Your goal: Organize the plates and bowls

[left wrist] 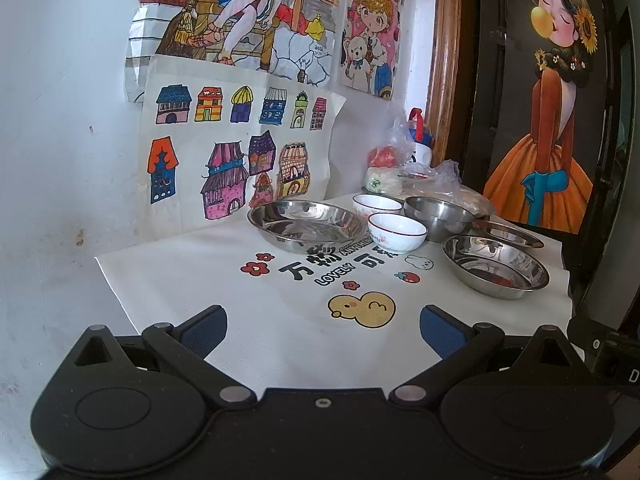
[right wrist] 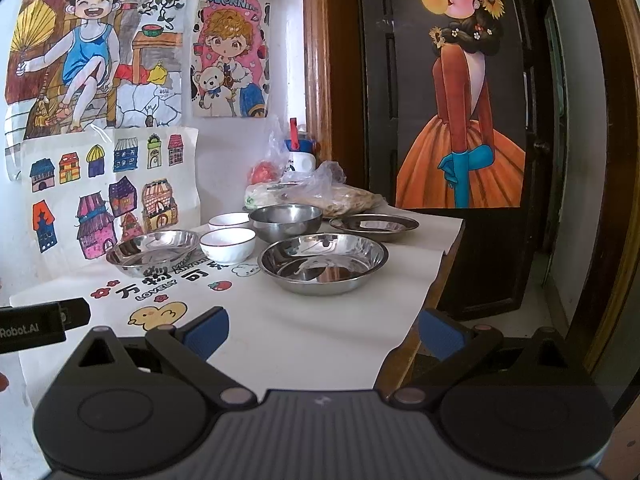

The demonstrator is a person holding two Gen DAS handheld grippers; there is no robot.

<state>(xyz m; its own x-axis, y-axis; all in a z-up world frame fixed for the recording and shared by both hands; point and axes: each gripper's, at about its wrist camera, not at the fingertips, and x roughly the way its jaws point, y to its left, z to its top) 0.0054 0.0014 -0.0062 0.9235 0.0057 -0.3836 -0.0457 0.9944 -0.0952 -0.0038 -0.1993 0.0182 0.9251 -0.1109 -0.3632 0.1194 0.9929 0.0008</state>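
The left gripper [left wrist: 323, 322] hangs low over the near part of a white printed cloth [left wrist: 224, 280] that covers the table, its blue-padded fingers [left wrist: 204, 330] spread wide apart with nothing between them; the yellow duck print [left wrist: 362, 309] sits just past the gap at twelve o'clock. The right gripper [right wrist: 323, 326] is likewise spread wide and empty, its left pad over the cloth and its right pad beyond the table's edge [right wrist: 404, 356], over the floor. From the left wrist view the dishes cluster between twelve and two o'clock: a wide steel plate [left wrist: 308, 226] at twelve, touching or just beside a white ceramic bowl [left wrist: 397, 233] with a dark rim; a second white bowl [left wrist: 377, 204] behind it; a deep steel bowl [left wrist: 439, 216] at one o'clock; a shallow steel plate [left wrist: 508, 234] behind and right of it; and another steel plate [left wrist: 495, 266] nearest, at two o'clock. In the right wrist view that nearest steel plate [right wrist: 323, 262] lies at twelve o'clock, well ahead of the open fingers, with the white bowls [right wrist: 227, 245] and first plate [right wrist: 154, 250] toward eleven. All dishes stand upright and separate, none stacked. Bagged food in clear plastic [left wrist: 424, 176] sits at the far end of the table by the wall, where children's drawings [left wrist: 236, 152] hang. The tip of the left gripper's body [right wrist: 44, 322] shows at nine o'clock in the right view
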